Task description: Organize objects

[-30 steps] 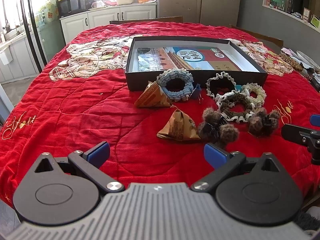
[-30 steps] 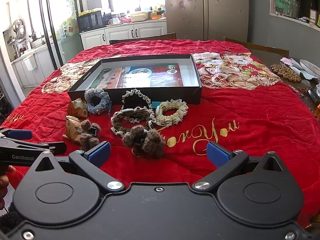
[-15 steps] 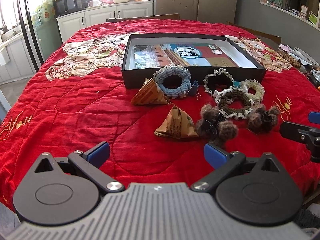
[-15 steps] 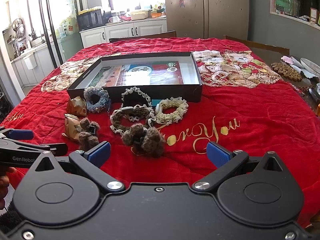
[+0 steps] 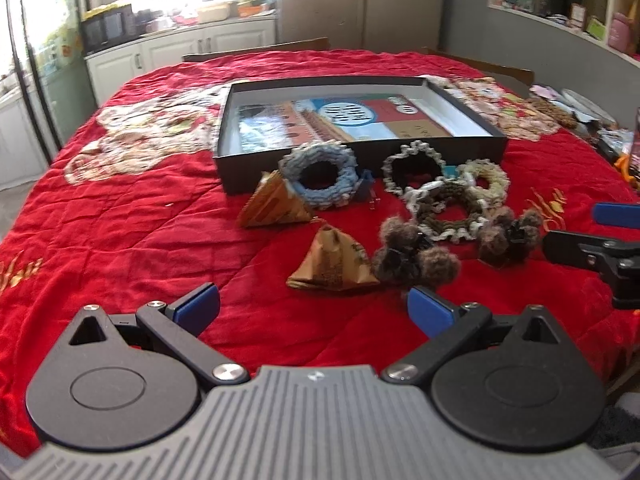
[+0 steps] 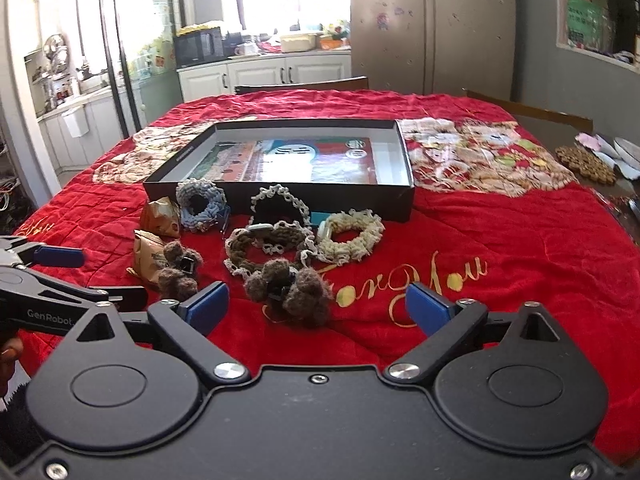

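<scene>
A shallow black box [image 5: 460, 152] [image 6: 400, 200] with a printed sheet inside lies on the red cloth. In front of it lie a blue scrunchie [image 5: 320, 176] [image 6: 200, 204], a white-edged black scrunchie [image 5: 414, 170], a brown scrunchie [image 5: 448, 216] [image 6: 268, 244], a cream scrunchie [image 6: 352, 232], two brown pompom clips [image 5: 412, 260] [image 6: 292, 292] and two brown paper pouches [image 5: 332, 260] [image 5: 276, 204]. My left gripper [image 5: 312, 306] is open and empty, just short of the nearer pouch. My right gripper [image 6: 316, 304] is open and empty, just short of a pompom clip.
The red quilted cloth [image 6: 520, 248] covers the whole table. Plates and a brown trivet [image 6: 584, 164] sit at the far right edge. Chair backs stand behind the table. Kitchen cabinets [image 6: 280, 72] and a fridge line the back wall.
Both grippers have moved slightly forward toward the objects, which look a little larger and nearer. Both stay open. Nothing on the table has moved.
</scene>
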